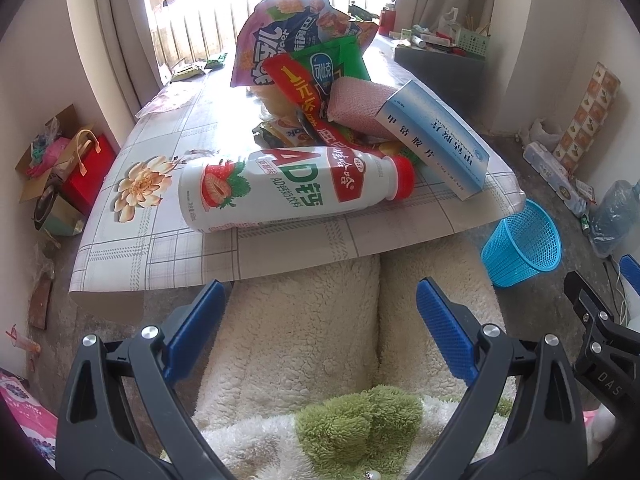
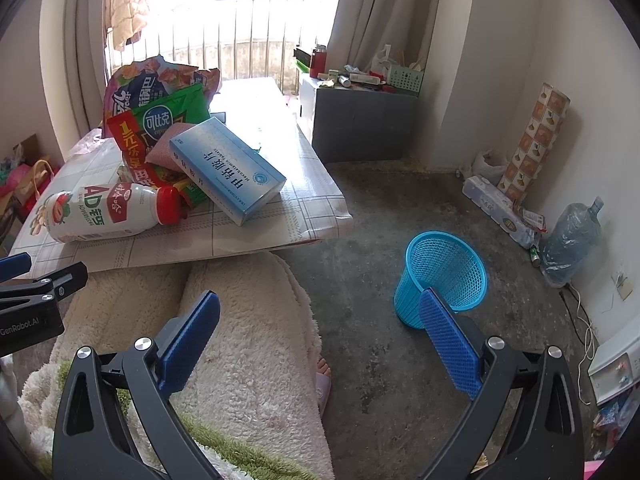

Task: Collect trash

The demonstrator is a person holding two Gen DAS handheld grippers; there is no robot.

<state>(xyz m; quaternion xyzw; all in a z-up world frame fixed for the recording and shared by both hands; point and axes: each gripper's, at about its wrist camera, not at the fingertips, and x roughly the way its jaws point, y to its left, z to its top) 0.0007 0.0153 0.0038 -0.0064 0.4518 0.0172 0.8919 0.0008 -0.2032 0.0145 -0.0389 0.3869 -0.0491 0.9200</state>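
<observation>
A white milk bottle (image 1: 288, 188) (image 2: 104, 212) with a red cap lies on its side near the table's front edge. Behind it is a heap of trash: a blue medicine box (image 1: 436, 140) (image 2: 228, 168), a pink sponge (image 1: 360, 106), a green snack bag (image 1: 334, 64) (image 2: 172, 120), a red wrapper (image 1: 308, 100) and a purple bag (image 1: 288, 28) (image 2: 156, 80). A blue mesh basket (image 1: 520, 244) (image 2: 440, 276) stands on the floor to the right. My left gripper (image 1: 320, 296) is open, held low before the table over the person's lap. My right gripper (image 2: 320, 308) is open, empty, over the floor.
The low table (image 1: 160, 248) (image 2: 280, 220) has a checked cloth. The person's fleecy-clad legs (image 1: 320, 320) (image 2: 240, 320) lie under both grippers. Boxes and bags (image 1: 60, 168) crowd the left floor. A grey cabinet (image 2: 360, 124), a water jug (image 2: 572, 236) and a patterned roll (image 2: 536, 140) line the right wall.
</observation>
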